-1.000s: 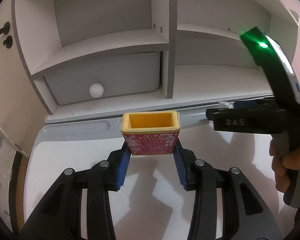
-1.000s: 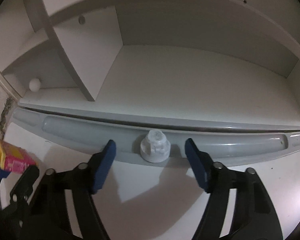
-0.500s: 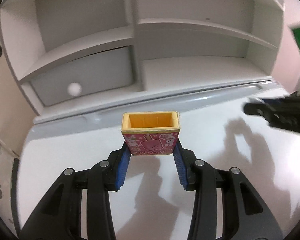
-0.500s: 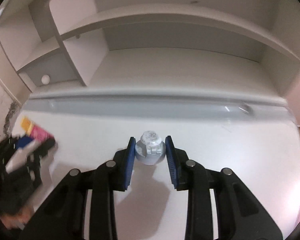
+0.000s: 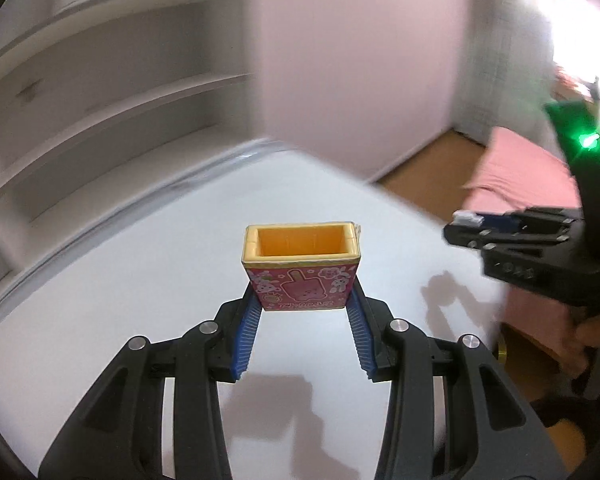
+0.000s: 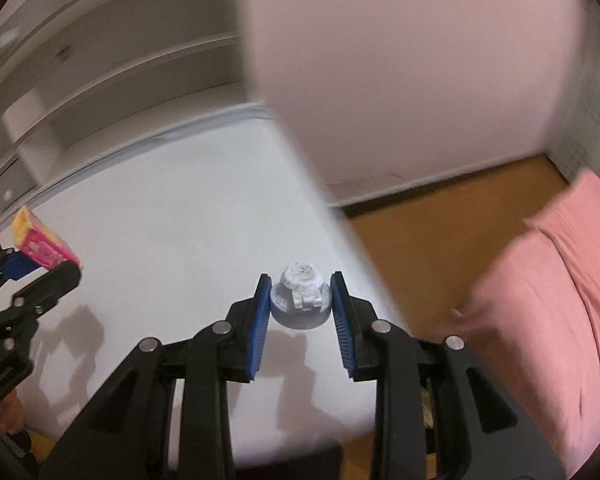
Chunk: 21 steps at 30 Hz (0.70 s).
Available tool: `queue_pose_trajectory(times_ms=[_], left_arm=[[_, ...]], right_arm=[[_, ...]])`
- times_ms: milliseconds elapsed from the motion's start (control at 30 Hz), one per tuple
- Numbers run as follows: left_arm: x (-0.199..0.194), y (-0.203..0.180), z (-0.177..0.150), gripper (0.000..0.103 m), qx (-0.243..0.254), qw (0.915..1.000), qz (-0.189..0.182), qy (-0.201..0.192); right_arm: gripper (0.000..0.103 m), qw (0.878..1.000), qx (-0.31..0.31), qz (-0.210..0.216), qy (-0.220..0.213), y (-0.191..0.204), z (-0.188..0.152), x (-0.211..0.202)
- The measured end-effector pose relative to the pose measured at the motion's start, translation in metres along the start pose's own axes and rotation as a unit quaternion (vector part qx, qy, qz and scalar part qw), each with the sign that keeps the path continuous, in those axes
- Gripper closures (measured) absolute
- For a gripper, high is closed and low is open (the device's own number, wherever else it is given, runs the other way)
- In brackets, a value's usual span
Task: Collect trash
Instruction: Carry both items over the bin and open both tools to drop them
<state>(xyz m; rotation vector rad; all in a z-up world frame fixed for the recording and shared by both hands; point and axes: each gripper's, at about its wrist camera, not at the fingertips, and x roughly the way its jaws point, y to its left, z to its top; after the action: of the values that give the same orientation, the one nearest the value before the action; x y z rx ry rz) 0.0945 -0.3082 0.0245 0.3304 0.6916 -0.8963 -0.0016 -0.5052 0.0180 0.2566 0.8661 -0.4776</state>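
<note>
My left gripper (image 5: 302, 300) is shut on a small pink box (image 5: 302, 284) with a cartoon print and an open yellow top, held above the white desk (image 5: 148, 280). The box also shows at the left of the right wrist view (image 6: 40, 246). My right gripper (image 6: 300, 300) is shut on a grey-white plastic bottle cap (image 6: 300, 300), held above the desk's right part. The right gripper shows at the right of the left wrist view (image 5: 468, 220) with the white cap just showing at its tips.
Grey-white shelves (image 6: 120, 80) stand along the desk's back. The desk's right edge (image 6: 340, 216) drops to a wooden floor (image 6: 440, 240). A pink bed (image 6: 548, 300) lies to the right. A pale wall (image 6: 380, 60) rises behind.
Both grippers have swung to the right, away from the shelves, each still holding its item. The right gripper shut on the cap, lifted it from the desk's rear groove and carried it right.
</note>
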Motion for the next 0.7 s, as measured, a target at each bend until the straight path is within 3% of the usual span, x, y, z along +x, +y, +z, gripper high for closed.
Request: queue_pose_trajectory(times_ms=[167,333,467,700], left_arm=[[0.014,-0.093,0.013,0.062,0.044,0.9961,-0.076,0.005],[0.034,-0.181,0.005,0.062,0.087,0.9854,-0.145,0.022],[0.066,-0.228,-0.012,0.062,0.11,0.9783,-0.17,0.045],[0.156,-0.283,-0.042,0.062,0.113,0.9662,-0.193,0.128]], right_arm=[[0.073,0.996,0.079,-0.051,0.004,-0.102,-0.046,-0.02],[0.073,0.984,0.148,-0.102,0.022,-0.184,-0.103,-0.029],[0.073,0.974,0.19,-0.111,0.049,-0.228,-0.135,-0.013],[0.073,0.958,0.235,-0.114,0.116,-0.282,-0.169,0.036]])
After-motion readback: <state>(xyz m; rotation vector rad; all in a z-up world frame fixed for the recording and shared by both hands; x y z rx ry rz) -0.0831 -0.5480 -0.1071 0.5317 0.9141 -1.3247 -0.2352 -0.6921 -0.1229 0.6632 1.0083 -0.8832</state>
